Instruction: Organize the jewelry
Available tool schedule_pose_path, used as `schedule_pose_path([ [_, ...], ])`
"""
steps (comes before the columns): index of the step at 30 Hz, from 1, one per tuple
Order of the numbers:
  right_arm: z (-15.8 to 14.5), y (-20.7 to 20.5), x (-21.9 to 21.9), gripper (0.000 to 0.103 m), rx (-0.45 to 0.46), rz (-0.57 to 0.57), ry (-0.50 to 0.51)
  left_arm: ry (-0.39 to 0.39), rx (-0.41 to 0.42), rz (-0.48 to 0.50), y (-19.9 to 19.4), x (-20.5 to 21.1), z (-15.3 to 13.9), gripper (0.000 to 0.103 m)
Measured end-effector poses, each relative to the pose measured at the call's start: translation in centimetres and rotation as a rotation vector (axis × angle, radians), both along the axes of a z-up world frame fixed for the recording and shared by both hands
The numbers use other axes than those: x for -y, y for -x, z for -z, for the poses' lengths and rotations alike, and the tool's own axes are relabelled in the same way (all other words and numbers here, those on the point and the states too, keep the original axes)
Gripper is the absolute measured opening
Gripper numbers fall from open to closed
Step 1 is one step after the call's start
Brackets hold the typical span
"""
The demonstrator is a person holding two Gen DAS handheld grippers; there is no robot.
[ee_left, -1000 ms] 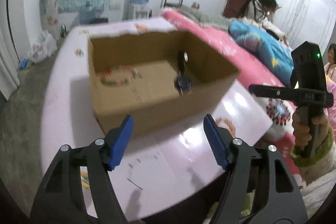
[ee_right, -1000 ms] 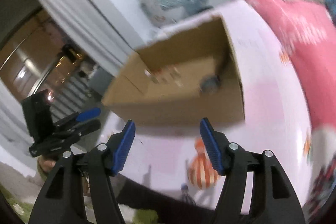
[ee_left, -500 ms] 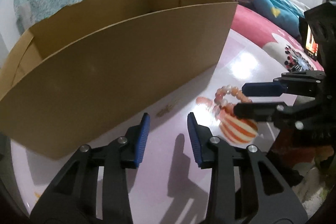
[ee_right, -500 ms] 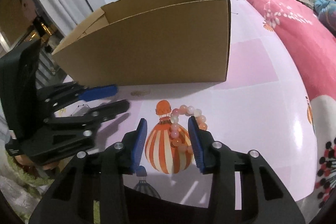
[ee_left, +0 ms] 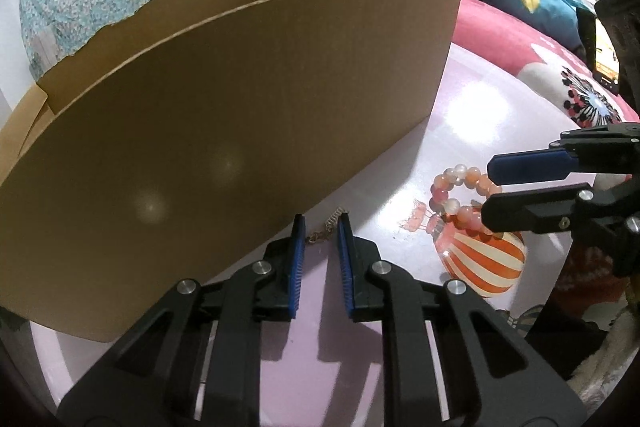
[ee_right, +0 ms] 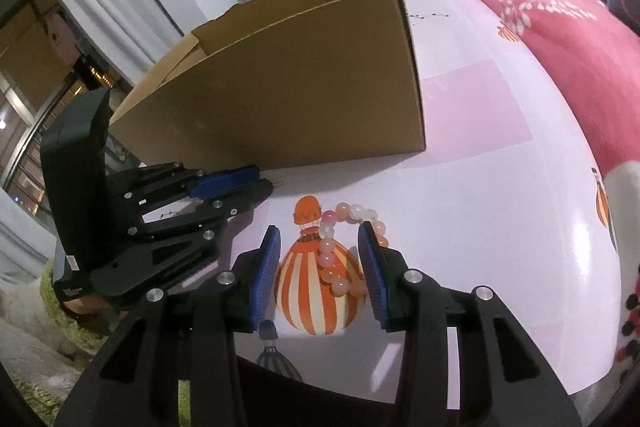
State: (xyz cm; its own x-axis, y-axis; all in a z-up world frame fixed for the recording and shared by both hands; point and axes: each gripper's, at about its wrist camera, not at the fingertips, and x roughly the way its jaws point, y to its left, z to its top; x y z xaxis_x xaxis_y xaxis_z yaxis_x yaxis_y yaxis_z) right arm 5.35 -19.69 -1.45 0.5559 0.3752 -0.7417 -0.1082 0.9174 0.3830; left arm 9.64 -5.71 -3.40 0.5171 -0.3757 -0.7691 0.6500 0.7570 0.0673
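The left gripper (ee_left: 321, 223) is narrowing its jaws around a small chain (ee_left: 325, 229) lying on the pink table (ee_left: 460, 115) just beside the cardboard box (ee_left: 224, 131), pads not yet pressing it. The right gripper (ee_right: 319, 241) stands partly open astride a bead bracelet (ee_right: 340, 251) that lies on the striped balloon print (ee_right: 316, 287), one pad against its beads

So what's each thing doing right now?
Cardboard box: open-topped, upright on the table.
Bead bracelet: lying flat, one side between the right claw's fingers.
Small chain: lying by the box.
Left claw: closing around the chain.
Right claw: open, straddling beads.
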Motion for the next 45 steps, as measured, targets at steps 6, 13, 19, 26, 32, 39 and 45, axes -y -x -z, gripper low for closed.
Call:
schedule_pose_path([
  [6, 0.0, 0.5, 0.2, 0.04, -0.001, 0.008, -0.009, -0.02, 0.039, 0.017, 0.7, 0.8, 0.2, 0.003],
  [13, 0.1, 0.9, 0.3, 0.04, -0.007, -0.002, -0.033, -0.011, 0.013, -0.006, 2.2, -1.1, 0.0, 0.001],
  [19, 0.0, 1.0, 0.0, 0.04, -0.011, -0.011, -0.043, -0.01, -0.022, -0.041, 4.0, -3.0, -0.2, 0.002],
  [26, -0.4, 0.4, -0.6, 0.04, -0.012, -0.013, -0.037, 0.04, -0.042, -0.035, 4.6, -3.8, -0.8, 0.013],
  [32, -0.4, 0.6, -0.6, 0.04, -0.007, -0.008, -0.026, 0.059, -0.08, -0.021, 3.5, -3.3, -0.6, 0.013],
  [39, -0.5, 0.7, -0.5, 0.04, -0.001, -0.004, -0.019, 0.057, -0.101, -0.02, 3.1, -2.7, -0.1, 0.013],
  [45, -0.2, 0.6, -0.3, 0.04, -0.009, -0.004, -0.022, 0.025, -0.08, -0.027, 3.2, -2.6, -0.2, 0.007],
])
